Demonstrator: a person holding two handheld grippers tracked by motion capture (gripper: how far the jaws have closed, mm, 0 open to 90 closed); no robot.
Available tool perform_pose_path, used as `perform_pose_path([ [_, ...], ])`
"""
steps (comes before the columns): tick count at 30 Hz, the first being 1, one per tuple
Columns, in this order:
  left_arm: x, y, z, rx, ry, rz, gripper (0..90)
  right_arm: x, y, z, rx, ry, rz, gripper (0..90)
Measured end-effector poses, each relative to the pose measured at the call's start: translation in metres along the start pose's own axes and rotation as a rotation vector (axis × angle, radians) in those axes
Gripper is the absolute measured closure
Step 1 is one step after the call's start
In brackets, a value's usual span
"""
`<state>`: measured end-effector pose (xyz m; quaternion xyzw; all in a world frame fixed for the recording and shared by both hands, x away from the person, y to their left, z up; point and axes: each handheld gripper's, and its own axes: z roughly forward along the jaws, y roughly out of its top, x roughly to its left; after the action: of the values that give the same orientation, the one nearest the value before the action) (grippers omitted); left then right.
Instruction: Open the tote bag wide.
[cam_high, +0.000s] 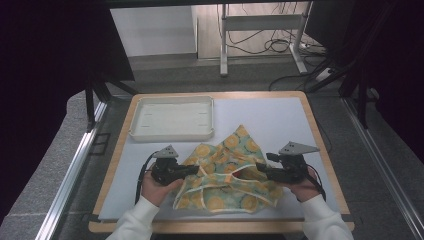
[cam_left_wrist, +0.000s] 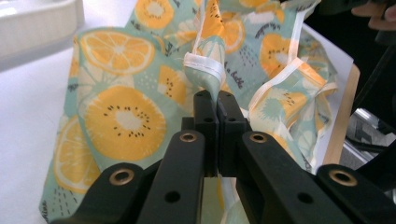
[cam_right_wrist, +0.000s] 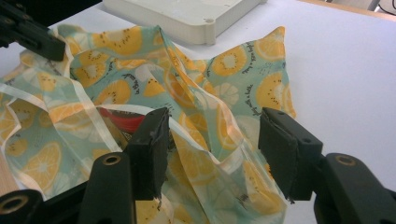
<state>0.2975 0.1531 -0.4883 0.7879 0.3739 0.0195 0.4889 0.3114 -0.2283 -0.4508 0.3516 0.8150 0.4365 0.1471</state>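
The citrus-print cloth bag (cam_high: 225, 172) lies crumpled on the white surface (cam_high: 280, 120), just in front of the empty white tray (cam_high: 172, 117). The left hand-held gripper (cam_left_wrist: 211, 100) is clamped on the bag's white-trimmed edge. The right hand-held gripper (cam_right_wrist: 212, 140) has its jaws apart around a fold of the bag's other side.

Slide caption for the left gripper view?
Left hand-held gripper shut on the white-trimmed hem of the teal, orange-slice-print fabric bag.

We see cloth (cam_high: 225, 172): mint green, orange citrus slices, white hem | tray (cam_high: 172, 119) beyond cloth: off-white | desk (cam_high: 280, 115): white, wooden edge
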Motion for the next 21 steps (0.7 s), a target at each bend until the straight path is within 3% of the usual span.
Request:
perform_pose_path([
  [13, 0.0, 0.006, -0.014, -0.068, 0.001, 0.0, 90.0, -0.003, -0.005, 0.015, 0.088, 0.002, -0.031, 39.2],
  [17, 0.0, 0.007, -0.015, -0.077, 0.002, -0.003, 90.0, 0.0, -0.008, 0.022, 0.138, 0.035, -0.078, 43.7],
  [21, 0.002, 0.007, -0.018, -0.087, 0.005, -0.001, 90.0, 0.002, -0.011, 0.029, 0.17, 0.023, -0.104, 60.1],
])
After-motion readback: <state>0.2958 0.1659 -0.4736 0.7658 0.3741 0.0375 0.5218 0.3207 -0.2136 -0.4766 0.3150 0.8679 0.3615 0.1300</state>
